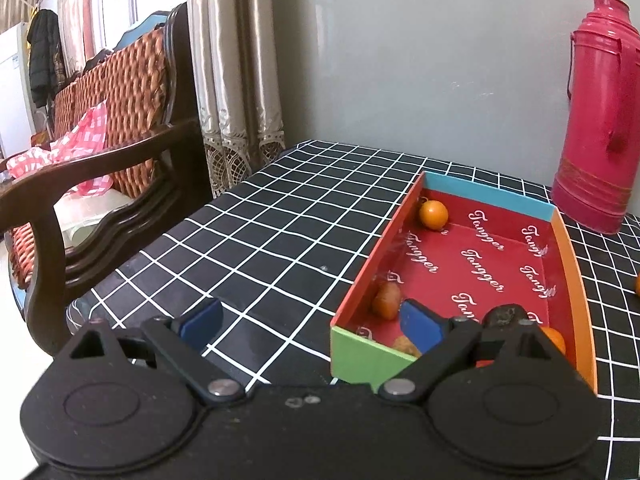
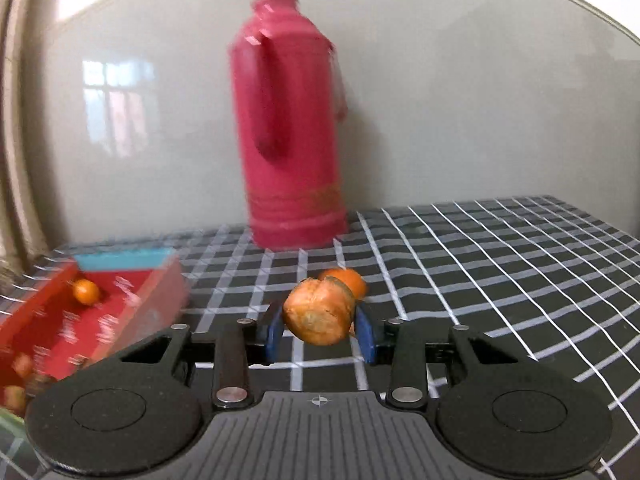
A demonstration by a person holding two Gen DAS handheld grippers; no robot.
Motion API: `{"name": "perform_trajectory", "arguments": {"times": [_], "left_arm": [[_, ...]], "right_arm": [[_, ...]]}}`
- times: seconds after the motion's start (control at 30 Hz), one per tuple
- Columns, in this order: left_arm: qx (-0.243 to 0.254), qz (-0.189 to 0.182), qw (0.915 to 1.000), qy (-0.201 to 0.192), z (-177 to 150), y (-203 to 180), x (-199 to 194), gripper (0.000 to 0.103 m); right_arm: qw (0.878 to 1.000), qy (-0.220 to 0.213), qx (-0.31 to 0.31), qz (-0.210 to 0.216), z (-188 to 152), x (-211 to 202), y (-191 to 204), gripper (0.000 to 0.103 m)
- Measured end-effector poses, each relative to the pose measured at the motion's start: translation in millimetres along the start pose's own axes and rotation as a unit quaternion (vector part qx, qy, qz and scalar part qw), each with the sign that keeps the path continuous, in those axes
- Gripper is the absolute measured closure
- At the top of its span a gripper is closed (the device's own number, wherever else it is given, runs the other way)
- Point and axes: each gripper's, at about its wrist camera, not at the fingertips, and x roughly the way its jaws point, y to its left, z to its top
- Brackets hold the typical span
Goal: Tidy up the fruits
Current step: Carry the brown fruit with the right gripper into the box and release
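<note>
My right gripper (image 2: 320, 326) is shut on a wrinkled orange-brown fruit (image 2: 318, 310) and holds it above the checked tablecloth. Another orange fruit (image 2: 350, 280) lies on the cloth just behind it. The red box (image 1: 568, 280) with coloured walls holds several small orange fruits, one at its far corner (image 1: 433, 213) and one by its left wall (image 1: 387, 300). The box also shows at the left of the right wrist view (image 2: 168, 280). My left gripper (image 1: 312, 326) is open and empty, its right finger over the box's near corner.
A tall pink thermos (image 1: 598, 120) stands at the back of the table by the wall, right of the box; it also shows in the right wrist view (image 2: 290, 140). A wooden sofa (image 1: 100, 184) and curtains stand off the table's left edge. One orange fruit (image 1: 637, 285) lies right of the box.
</note>
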Motion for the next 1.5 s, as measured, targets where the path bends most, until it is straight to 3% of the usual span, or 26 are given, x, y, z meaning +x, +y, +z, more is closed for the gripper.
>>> {"name": "perform_trajectory", "arguments": {"times": [0.23,0.57,0.77,1.03,1.07,1.1,1.13,1.3,1.5], "left_arm": [[-0.001,0.006,1.0000,-0.003,-0.7,2.0,-1.2,0.014],[-0.012,0.018,0.9998,0.004,1.2,12.1,3.1,0.014],[-0.018,0.020,0.9996,0.008,2.2,16.3,5.0,0.014],[-0.022,0.028,0.9993,0.010,3.2,23.4,8.2,0.012],[-0.023,0.028,0.9993,0.010,3.3,24.1,8.3,0.012],[-0.024,0.026,0.9993,0.010,3.4,24.6,8.3,0.012],[-0.023,0.026,0.9993,0.010,3.6,24.8,8.0,0.012],[-0.024,0.022,0.9995,0.005,4.4,21.7,5.3,0.012],[-0.011,0.007,0.9999,0.000,2.2,6.5,1.2,0.012]], "right_arm": [[0.995,-0.037,-0.048,0.073,-0.4,-24.9,37.9,0.064],[0.976,-0.019,-0.110,0.185,-23.8,-34.2,92.7,0.064],[0.967,-0.003,-0.139,0.212,-37.1,-34.8,118.4,0.064],[0.969,-0.002,-0.132,0.210,-39.9,-25.7,129.8,0.061],[0.969,-0.005,-0.137,0.208,-40.7,-25.2,131.8,0.053],[0.969,-0.009,-0.141,0.202,-41.1,-25.4,133.4,0.031],[0.971,-0.017,-0.140,0.193,-41.1,-27.7,132.3,0.022],[0.977,-0.050,-0.121,0.170,-34.6,-36.1,118.1,0.022],[0.988,-0.040,-0.080,0.127,-24.1,-32.4,87.6,0.022]]}}
